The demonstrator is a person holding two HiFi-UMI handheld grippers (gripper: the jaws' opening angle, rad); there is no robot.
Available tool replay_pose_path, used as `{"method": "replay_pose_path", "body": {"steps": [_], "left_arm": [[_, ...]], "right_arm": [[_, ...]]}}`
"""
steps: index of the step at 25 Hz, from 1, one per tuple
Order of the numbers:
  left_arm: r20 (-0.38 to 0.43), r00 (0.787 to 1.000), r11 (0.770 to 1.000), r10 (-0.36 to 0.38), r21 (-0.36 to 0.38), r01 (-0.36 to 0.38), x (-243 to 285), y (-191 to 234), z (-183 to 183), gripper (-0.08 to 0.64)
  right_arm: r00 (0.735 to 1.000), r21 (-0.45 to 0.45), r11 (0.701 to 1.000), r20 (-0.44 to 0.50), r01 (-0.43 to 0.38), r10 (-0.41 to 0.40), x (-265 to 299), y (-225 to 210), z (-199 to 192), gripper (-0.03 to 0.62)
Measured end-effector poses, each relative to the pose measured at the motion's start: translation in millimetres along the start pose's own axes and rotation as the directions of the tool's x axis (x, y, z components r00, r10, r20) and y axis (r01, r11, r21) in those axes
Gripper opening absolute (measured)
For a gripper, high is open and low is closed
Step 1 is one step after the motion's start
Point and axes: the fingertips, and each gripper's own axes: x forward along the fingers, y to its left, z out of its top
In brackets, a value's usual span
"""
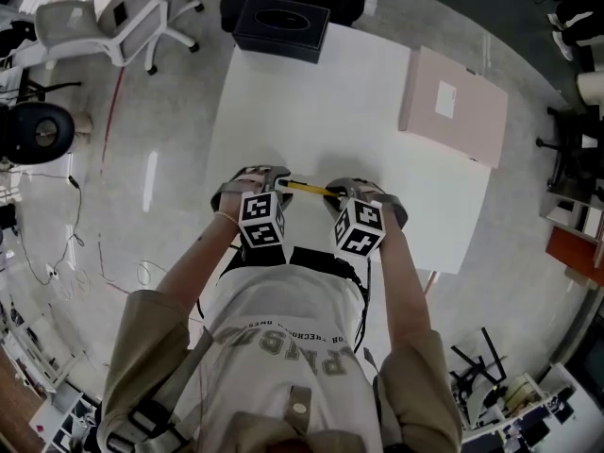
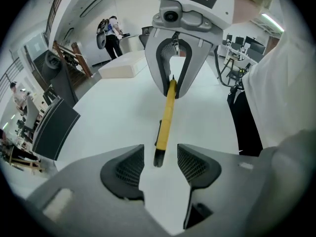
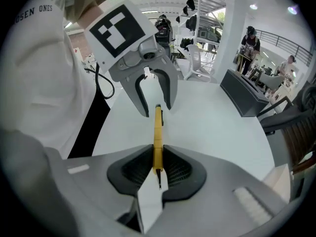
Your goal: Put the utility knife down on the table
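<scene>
A slim yellow utility knife (image 1: pixel 307 188) hangs level just above the near edge of the white table (image 1: pixel 311 102), stretched between my two grippers. My right gripper (image 3: pixel 158 168) is shut on one end of the knife (image 3: pixel 157 132), and its thin blade tip pokes out behind the pads. My left gripper (image 2: pixel 159 164) is open. The knife's dark other end (image 2: pixel 165 120) lies in the gap between the left pads (image 2: pixel 129 167) without touching either one. In the head view the left gripper (image 1: pixel 269 181) and the right gripper (image 1: pixel 345 192) face each other.
A black box (image 1: pixel 281 26) stands at the table's far edge. A pink flat board (image 1: pixel 453 107) lies at the right. A white office chair (image 1: pixel 113 25) is on the floor to the far left. My body is close against the near table edge.
</scene>
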Motion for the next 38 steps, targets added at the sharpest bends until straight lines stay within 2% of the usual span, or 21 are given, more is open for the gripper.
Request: {"method": "replay_pose_path", "body": {"steps": [7, 13, 22, 38], "left_arm": [[-0.039, 0.999, 0.998, 0.018, -0.060, -0.020, 1.6, 3.0, -26.1, 0.219], [-0.045, 0.998, 0.996, 0.038, -0.082, -0.042, 1.1, 11.3, -29.4, 0.219], [-0.034, 0.998, 0.995, 0.062, -0.082, -0.064, 1.9, 16.5, -24.4, 0.219], [-0.039, 0.998, 0.997, 0.050, -0.063, -0.052, 12.3, 17.3, -17.0, 0.219]], "right_arm": [[1.000, 0.042, 0.999, 0.011, 0.011, -0.011, 7.3, -12.9, -7.5, 0.063], [1.000, 0.050, 0.999, 0.018, 0.007, -0.008, 10.8, -20.6, -11.4, 0.063], [1.000, 0.040, 0.999, -0.013, 0.007, -0.006, 19.6, -23.6, -18.8, 0.063], [0.997, 0.019, 1.000, -0.071, -0.008, 0.010, 29.8, -22.6, -32.3, 0.063]]}}
